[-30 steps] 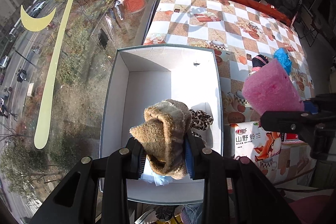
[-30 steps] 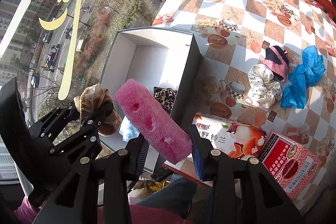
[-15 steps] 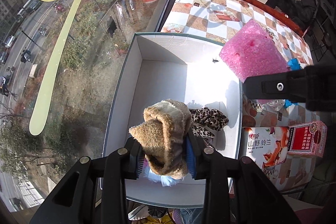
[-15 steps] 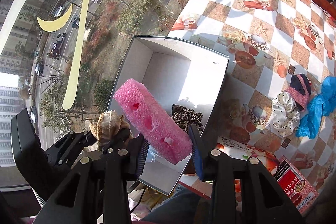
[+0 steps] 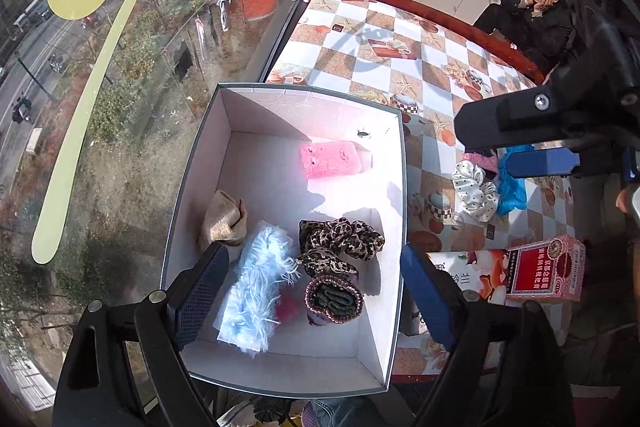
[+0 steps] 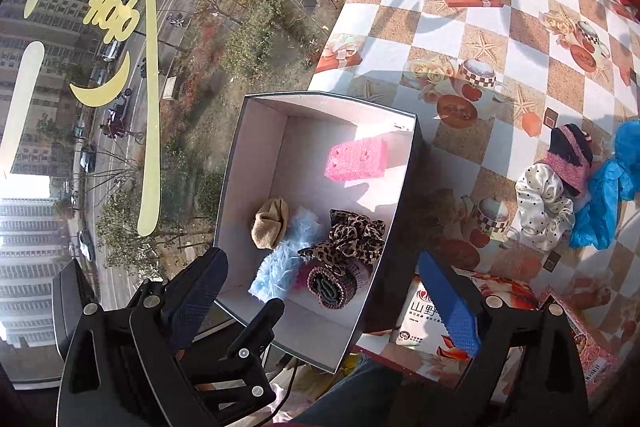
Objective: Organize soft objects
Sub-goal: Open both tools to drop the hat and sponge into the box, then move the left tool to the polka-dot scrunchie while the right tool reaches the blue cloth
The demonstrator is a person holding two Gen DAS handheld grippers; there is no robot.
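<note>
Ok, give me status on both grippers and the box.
Both jaws opening, nothing between them. Pink sponge and tan sock lie in box. Nothing blocking.

Right tool [image 6: 324, 299] opening, empty; pink sponge [image 6: 356, 159] inside white box [image 6: 264, 155].

- Bright, hard daylight pouring in through the window [image 5: 120, 75] on the left.
- Blown-out glare on the white box [image 5: 280, 367] floor, washing out the pink sponge [image 5: 330, 159] and its edges.
- Crisp dark shadows thrown across the box's floor and the checked tablecloth [image 6: 500, 39].
- Heavy fisheye bending, black vignette in every corner.
- Reflections ghosting on the glass; the far room dimmer and softer.
</note>
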